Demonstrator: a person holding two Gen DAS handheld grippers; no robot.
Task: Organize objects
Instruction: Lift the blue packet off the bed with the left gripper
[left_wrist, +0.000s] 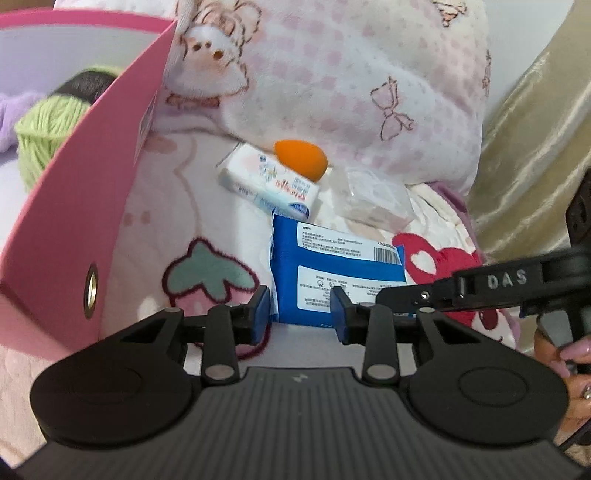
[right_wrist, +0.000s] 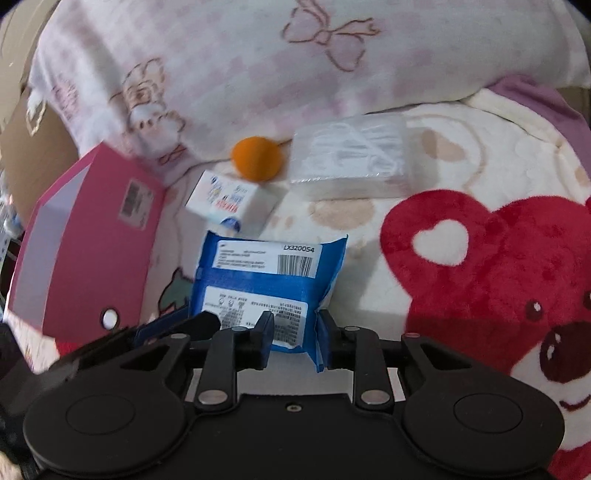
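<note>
The blue packet (left_wrist: 332, 273) lies label-up on a plush blanket (left_wrist: 155, 206) printed with a strawberry and a red bear. In the left wrist view it sits at 12 o'clock from the left claw (left_wrist: 301, 314); its near edge reaches down between the two blue pads (left_wrist: 261, 314), which stand a little apart, and I cannot tell whether they press on it. The right claw (right_wrist: 293, 334) comes in from 3 o'clock in that view, its black arm marked "DAS", held by a hand (left_wrist: 569, 373) at the right edge.

In the right wrist view the packet (right_wrist: 266, 280) again lies at 12 o'clock from the claw. The near right corner of the wrapper sits between the jaws, which stand slightly parted; the right pad touches the crimped edge, while the left pad lies over the label. A firm pinch cannot be made out.

Beyond the packet, at 12 o'clock, lies a small white box (right_wrist: 231, 205), touching an orange sponge (right_wrist: 256, 158). A clear wrapped pack (right_wrist: 351, 162) lies at 1 o'clock. A pink box (left_wrist: 85, 206) stands open at 10 o'clock, with green yarn (left_wrist: 44, 136) inside.
</note>
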